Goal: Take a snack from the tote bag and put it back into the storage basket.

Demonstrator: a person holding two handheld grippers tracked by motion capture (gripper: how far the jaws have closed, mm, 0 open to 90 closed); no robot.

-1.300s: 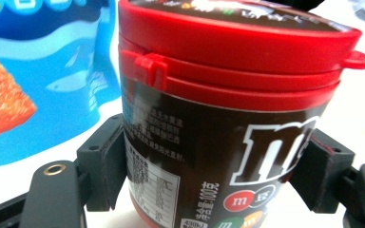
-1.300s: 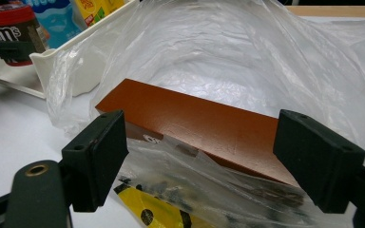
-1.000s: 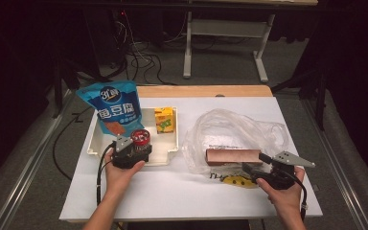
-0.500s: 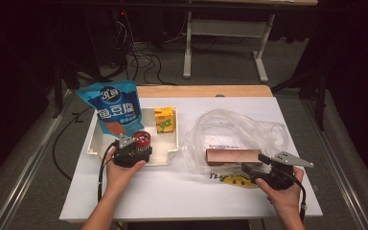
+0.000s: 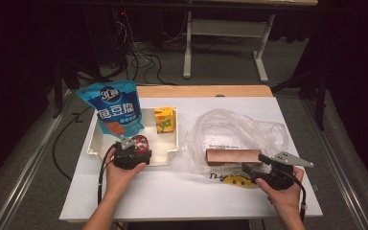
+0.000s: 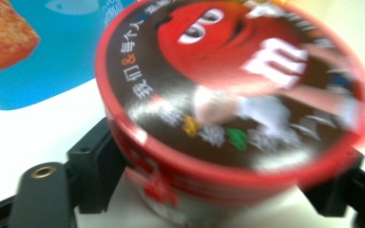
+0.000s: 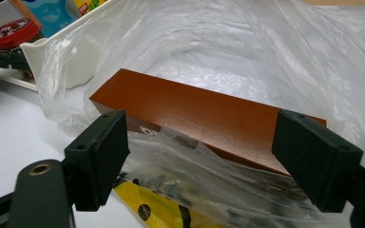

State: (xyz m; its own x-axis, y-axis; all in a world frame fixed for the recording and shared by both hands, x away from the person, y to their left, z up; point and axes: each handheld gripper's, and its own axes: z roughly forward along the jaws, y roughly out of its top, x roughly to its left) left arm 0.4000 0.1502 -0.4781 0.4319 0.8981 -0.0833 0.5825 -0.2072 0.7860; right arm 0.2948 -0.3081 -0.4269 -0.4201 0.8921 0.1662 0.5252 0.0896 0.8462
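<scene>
1. The round red-rimmed candy tub (image 6: 237, 104) has a glossy printed lid; its surface shines under the light.
2. The blue snack pouch (image 5: 116, 109) looks like smooth, shiny plastic film.
3. The white rectangular tray (image 5: 170, 152) seems to be matt plastic with a smooth wall.
4. The clear plastic bag (image 7: 247, 52) is thin, wrinkled film with a soft shine.
5. The long brown box (image 7: 204, 116) has a smooth, half-glossy face, perhaps coated card.
6. The small yellow drink carton (image 5: 164, 120) looks like printed paperboard.
7. The white table top (image 5: 172, 191) is matt and smooth.
8. The black jaws of the right gripper (image 7: 218, 166) look like matt, hard plastic.
</scene>
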